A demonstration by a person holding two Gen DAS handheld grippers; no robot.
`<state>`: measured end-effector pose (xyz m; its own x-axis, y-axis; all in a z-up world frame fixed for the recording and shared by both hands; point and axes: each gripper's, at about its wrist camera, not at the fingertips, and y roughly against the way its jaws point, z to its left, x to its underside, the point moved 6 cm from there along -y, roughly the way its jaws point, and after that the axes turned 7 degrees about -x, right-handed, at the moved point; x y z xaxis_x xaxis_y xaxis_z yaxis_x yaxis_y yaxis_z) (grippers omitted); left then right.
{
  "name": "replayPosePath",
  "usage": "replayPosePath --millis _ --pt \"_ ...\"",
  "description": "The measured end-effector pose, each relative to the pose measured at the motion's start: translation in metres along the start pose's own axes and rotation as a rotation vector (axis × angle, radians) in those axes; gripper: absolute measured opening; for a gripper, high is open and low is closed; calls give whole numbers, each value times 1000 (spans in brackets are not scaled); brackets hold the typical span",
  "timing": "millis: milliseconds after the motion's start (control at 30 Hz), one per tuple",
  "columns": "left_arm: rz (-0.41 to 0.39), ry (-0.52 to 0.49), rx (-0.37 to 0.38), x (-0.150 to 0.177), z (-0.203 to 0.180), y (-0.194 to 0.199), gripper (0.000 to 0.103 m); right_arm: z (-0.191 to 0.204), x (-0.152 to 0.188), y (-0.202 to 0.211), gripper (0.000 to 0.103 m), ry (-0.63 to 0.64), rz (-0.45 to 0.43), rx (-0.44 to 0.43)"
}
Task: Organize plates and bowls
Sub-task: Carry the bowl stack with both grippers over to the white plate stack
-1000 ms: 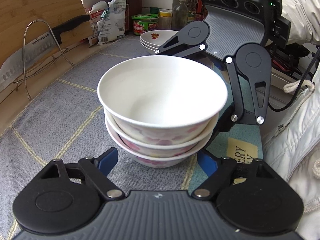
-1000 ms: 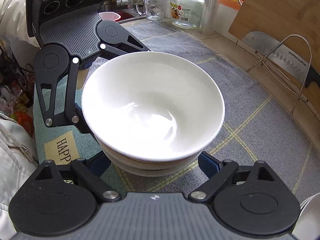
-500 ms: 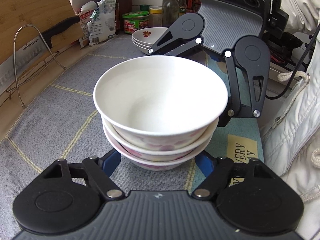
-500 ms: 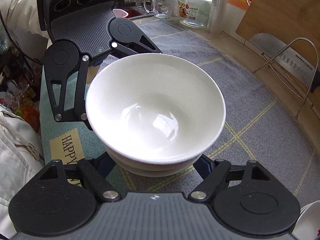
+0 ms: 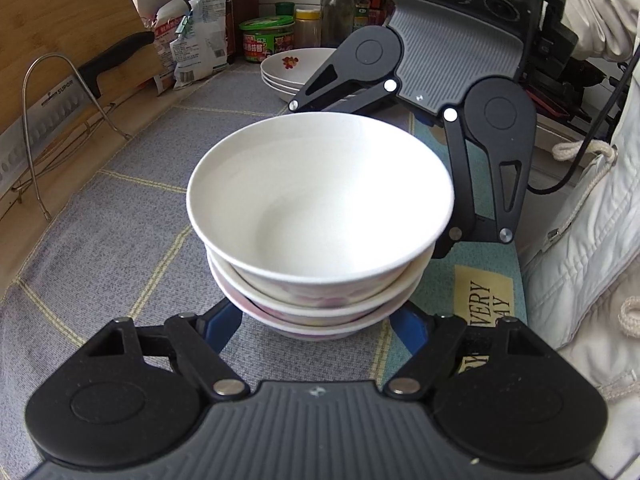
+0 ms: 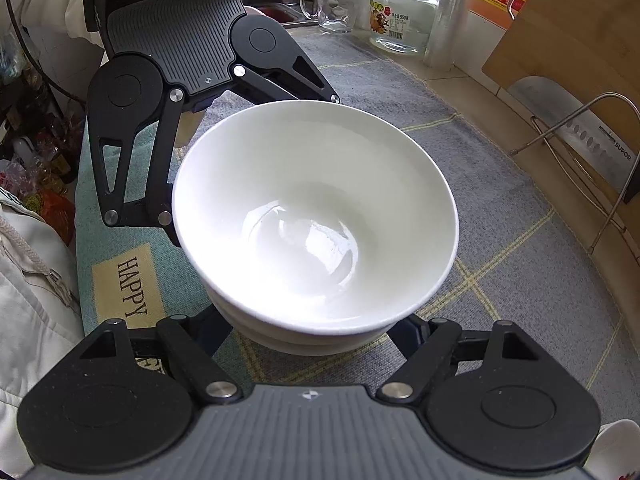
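Gleaming round ceramic bowls point(image 5: 320, 216) stacked on woven mat point(image 5: 120, 216).

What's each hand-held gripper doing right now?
Left hand-held gripper: jaws have just been closing, now gripping the bowl stack at its base.
Right hand-held gripper: jaws have just been closing, gripping the bowl stack from the opposite side.

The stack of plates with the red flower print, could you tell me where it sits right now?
In the left wrist view the stack of plates sits on the grey mat at the far end, behind the stacked bowls, just before the green-lidded jar.
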<state>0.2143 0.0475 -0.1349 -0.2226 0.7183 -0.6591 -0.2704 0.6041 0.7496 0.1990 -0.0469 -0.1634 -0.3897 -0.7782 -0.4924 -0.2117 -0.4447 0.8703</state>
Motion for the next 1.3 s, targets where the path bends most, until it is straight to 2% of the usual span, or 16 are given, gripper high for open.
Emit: replayPosePath --millis 267,867,1300 --pt "-4 4 3 -1 0 -2 82 -1 1 1 85 -4 0 -1" --pt "-13 20 -45 -4 -9 4 81 3 4 12 85 9 11 0" --pt "-28 21 -85 -42 -16 -5 81 -12 21 52 85 33 -10 -5"
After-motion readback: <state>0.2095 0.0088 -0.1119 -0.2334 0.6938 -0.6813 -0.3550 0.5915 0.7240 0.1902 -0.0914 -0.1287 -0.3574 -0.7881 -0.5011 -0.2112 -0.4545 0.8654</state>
